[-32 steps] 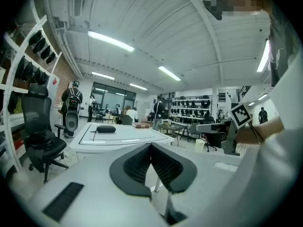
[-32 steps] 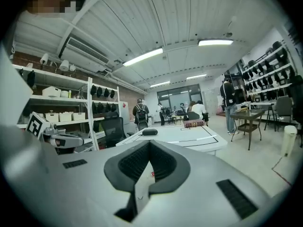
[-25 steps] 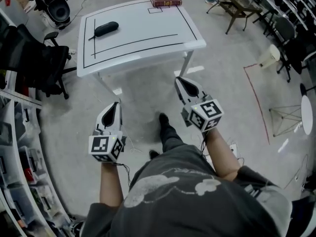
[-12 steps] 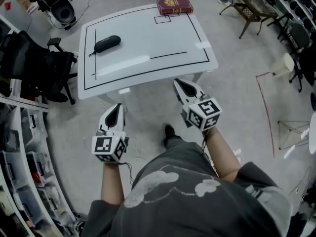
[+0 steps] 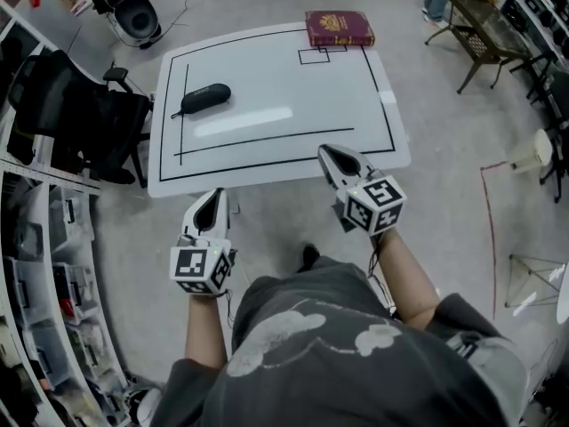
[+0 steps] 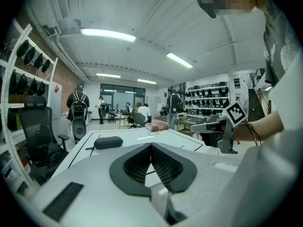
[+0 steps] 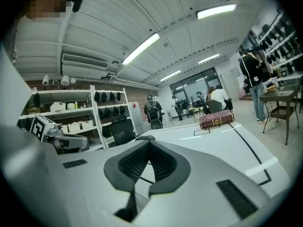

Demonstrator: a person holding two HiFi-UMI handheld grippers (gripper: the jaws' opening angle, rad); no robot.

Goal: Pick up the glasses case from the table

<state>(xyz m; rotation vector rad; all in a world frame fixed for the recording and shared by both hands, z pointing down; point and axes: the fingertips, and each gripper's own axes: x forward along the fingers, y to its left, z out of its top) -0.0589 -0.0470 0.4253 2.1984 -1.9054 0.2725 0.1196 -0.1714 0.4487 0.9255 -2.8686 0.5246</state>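
Observation:
The black glasses case point(image 5: 205, 98) lies on the left part of the white table point(image 5: 267, 140), inside its black outline. In the left gripper view the case point(image 6: 108, 142) sits ahead and a little left of my jaws. My left gripper point(image 5: 217, 197) is shut and empty, just short of the table's front edge. My right gripper point(image 5: 327, 152) is also shut and empty, with its tip over the front edge near the right. Both point toward the table, well short of the case. A dark red book point(image 5: 340, 28) lies at the far edge.
A black office chair point(image 5: 80, 114) stands close to the table's left side, with shelving point(image 5: 36, 265) further left. A dark bench point(image 5: 484, 34) is at the upper right. Several people stand in the background beyond the table point(image 6: 78, 103).
Both grippers have moved forward toward the table, which now lies nearer in the head view. The right gripper's tip has reached over the front edge. Both jaws stayed shut.

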